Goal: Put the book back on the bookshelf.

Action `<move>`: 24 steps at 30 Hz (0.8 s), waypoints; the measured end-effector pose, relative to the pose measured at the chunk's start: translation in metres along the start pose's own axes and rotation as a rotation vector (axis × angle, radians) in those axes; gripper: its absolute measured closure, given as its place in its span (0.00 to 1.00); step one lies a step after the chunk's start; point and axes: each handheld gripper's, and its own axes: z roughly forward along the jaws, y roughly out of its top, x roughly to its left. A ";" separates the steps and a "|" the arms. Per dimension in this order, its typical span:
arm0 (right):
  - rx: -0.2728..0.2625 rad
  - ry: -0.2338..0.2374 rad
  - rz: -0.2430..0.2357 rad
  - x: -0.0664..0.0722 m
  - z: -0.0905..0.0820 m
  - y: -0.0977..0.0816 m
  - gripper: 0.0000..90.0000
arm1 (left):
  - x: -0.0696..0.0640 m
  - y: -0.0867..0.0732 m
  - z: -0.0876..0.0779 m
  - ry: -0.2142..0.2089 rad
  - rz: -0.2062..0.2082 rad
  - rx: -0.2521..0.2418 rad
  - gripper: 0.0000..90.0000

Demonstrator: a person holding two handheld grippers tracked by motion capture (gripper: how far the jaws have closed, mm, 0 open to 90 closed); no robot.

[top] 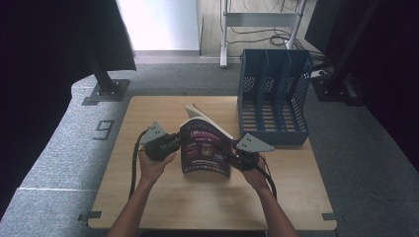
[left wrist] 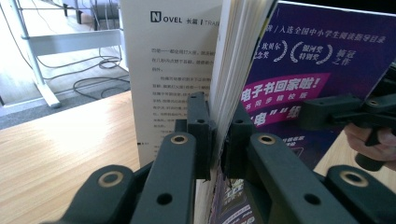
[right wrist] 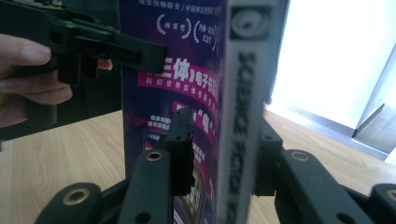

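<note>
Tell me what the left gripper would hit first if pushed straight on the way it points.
Probably the book itself: the left gripper already clamps its page edge, so it would drive deeper into the pages.

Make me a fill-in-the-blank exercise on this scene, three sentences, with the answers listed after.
1. The book stands on a table made of ____.
2. The left gripper is clamped on the book's ____.
3. The file rack at the table's far right corner is ____ in colour.

Missing words: wood; pages; blue
</note>
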 end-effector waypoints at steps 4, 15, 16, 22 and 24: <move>0.008 -0.007 0.001 -0.001 0.007 0.005 0.72 | 0.000 -0.001 0.000 0.000 -0.002 0.000 0.93; 0.013 -0.048 0.021 -0.001 0.011 0.008 0.86 | 0.001 -0.003 0.000 0.011 -0.010 0.008 0.86; 0.013 -0.048 0.021 -0.001 0.011 0.008 0.86 | 0.001 -0.003 0.000 0.011 -0.010 0.008 0.84; 0.009 -0.044 0.025 0.000 0.010 0.007 0.89 | 0.004 -0.008 -0.001 0.049 -0.018 0.014 0.75; 0.008 -0.048 0.017 0.001 0.010 0.007 0.89 | 0.007 -0.013 -0.003 0.067 -0.040 0.012 0.67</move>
